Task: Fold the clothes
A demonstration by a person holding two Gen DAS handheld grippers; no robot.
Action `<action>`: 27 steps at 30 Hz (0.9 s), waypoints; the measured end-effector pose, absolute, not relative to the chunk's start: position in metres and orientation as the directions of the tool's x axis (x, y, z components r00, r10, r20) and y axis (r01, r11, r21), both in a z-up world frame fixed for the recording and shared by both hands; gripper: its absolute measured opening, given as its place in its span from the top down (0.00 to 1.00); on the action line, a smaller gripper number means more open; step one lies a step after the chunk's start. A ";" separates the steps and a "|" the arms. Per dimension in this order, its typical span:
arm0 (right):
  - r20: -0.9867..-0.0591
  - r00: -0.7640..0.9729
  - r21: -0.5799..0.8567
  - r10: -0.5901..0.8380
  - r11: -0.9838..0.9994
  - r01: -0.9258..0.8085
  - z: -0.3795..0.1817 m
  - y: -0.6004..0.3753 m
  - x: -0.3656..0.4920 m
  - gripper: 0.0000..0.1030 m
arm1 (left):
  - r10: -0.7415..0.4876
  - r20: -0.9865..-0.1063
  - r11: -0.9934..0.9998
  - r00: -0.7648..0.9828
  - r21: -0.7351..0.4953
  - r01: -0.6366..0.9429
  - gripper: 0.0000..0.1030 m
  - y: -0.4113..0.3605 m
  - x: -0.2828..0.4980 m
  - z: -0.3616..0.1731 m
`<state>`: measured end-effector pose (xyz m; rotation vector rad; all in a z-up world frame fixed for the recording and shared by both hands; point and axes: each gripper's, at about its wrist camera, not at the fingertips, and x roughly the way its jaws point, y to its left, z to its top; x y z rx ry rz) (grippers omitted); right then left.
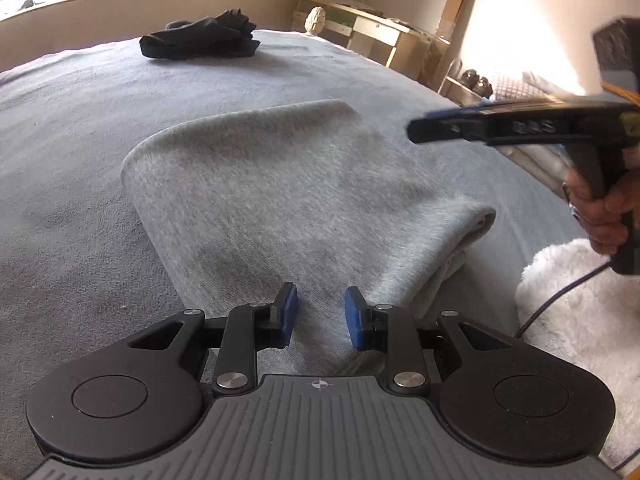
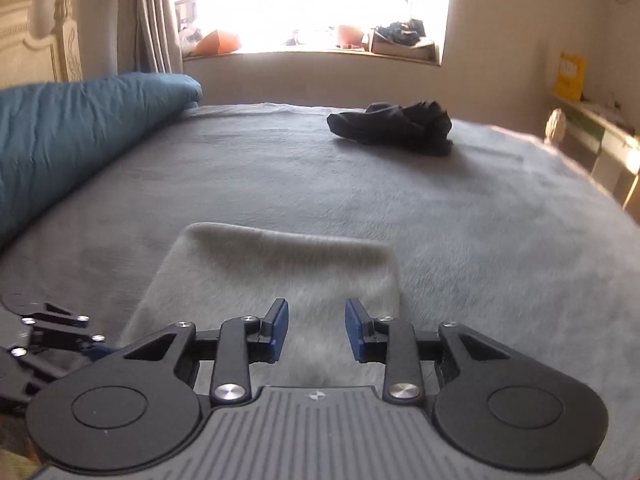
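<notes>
A light grey garment lies folded into a flat rectangle on the bed; in the right wrist view the grey garment fills the lower middle. My left gripper hovers at its near edge, open, with nothing between the blue pads. My right gripper is also open and empty, just above the garment's near part. In the left wrist view the right gripper appears side-on, raised above the garment's right side, held by a hand. A crumpled black garment lies at the far side of the bed.
The bed is covered by a grey-blue blanket. A blue duvet is heaped along the left. A white fluffy cloth lies at the right edge. A low shelf unit and a cluttered window sill stand beyond the bed.
</notes>
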<state>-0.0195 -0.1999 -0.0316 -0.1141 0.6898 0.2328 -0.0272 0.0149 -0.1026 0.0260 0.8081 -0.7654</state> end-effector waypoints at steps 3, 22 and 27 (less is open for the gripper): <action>-0.633 0.757 -0.058 0.162 0.965 -0.255 -0.041 -0.198 0.009 0.72 | -0.614 -0.653 0.730 0.443 -0.257 0.634 0.75 0.009 -0.029 -0.103; -0.752 0.648 0.072 0.125 0.992 -0.108 -0.098 -0.221 0.112 0.82 | -0.658 -0.616 0.697 0.433 -0.283 0.659 0.66 -0.005 -0.026 -0.110; -0.644 0.712 0.069 0.280 0.948 -0.310 -0.047 -0.176 0.089 0.81 | -0.662 -0.608 0.692 0.438 -0.272 0.668 0.65 -0.004 -0.031 -0.112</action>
